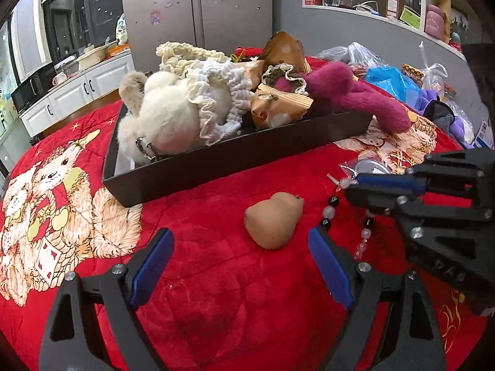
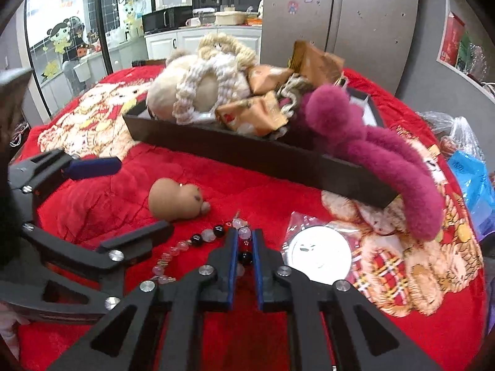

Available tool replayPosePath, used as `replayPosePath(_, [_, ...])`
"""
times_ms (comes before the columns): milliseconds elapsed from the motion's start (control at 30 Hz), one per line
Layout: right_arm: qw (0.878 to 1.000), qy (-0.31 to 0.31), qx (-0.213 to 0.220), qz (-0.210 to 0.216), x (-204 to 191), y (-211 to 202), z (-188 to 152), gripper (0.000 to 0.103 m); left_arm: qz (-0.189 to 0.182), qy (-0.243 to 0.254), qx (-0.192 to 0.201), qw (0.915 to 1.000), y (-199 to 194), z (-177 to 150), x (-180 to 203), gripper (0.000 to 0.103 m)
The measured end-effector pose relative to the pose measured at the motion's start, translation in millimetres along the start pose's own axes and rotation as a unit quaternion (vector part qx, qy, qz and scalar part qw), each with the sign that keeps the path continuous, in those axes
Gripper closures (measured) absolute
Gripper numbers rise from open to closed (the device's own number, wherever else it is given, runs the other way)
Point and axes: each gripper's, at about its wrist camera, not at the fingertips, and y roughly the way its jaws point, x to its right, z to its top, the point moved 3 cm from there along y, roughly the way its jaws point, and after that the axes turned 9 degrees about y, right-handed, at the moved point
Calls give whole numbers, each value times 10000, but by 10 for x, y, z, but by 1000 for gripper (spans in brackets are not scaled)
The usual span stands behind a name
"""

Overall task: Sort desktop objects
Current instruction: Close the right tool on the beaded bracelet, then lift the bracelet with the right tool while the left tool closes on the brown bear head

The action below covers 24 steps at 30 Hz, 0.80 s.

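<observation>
A black tray on the red blanket holds plush toys, woven pieces and snack packets; a magenta plush hangs over its right end. It also shows in the right wrist view. A small brown squishy toy lies in front of the tray, between the tips of my open, empty left gripper. My right gripper is shut on a bead bracelet of pink and black beads, which trails left on the blanket. In the left wrist view the right gripper sits at the right with the bracelet under it.
A round silver tin in a clear bag lies right of the bracelet. Plastic bags and a blue packet pile at the far right. The brown toy lies left of the right gripper. A fridge and kitchen cabinets stand behind.
</observation>
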Motion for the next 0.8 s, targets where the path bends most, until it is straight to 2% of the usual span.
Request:
replayPosePath(100, [10000,-2,74,18,23,-76,26,94,-10,-116,30,9999,-27,-20,-38,14])
replayPosePath(300, [9995,31,-92,314,-15,33,-19,94,-46,-303,52,9995,-68,-103,-118,14])
replayPosePath(467, [9994,-24,-59,335,-35,29,-29,94,-32,-190,55,9998,-63,-93,-75,14])
replayPosePath(800, [9985,169,272,436,79,-336,137,94,-3,-54,66,10000,-40,-18,4,14])
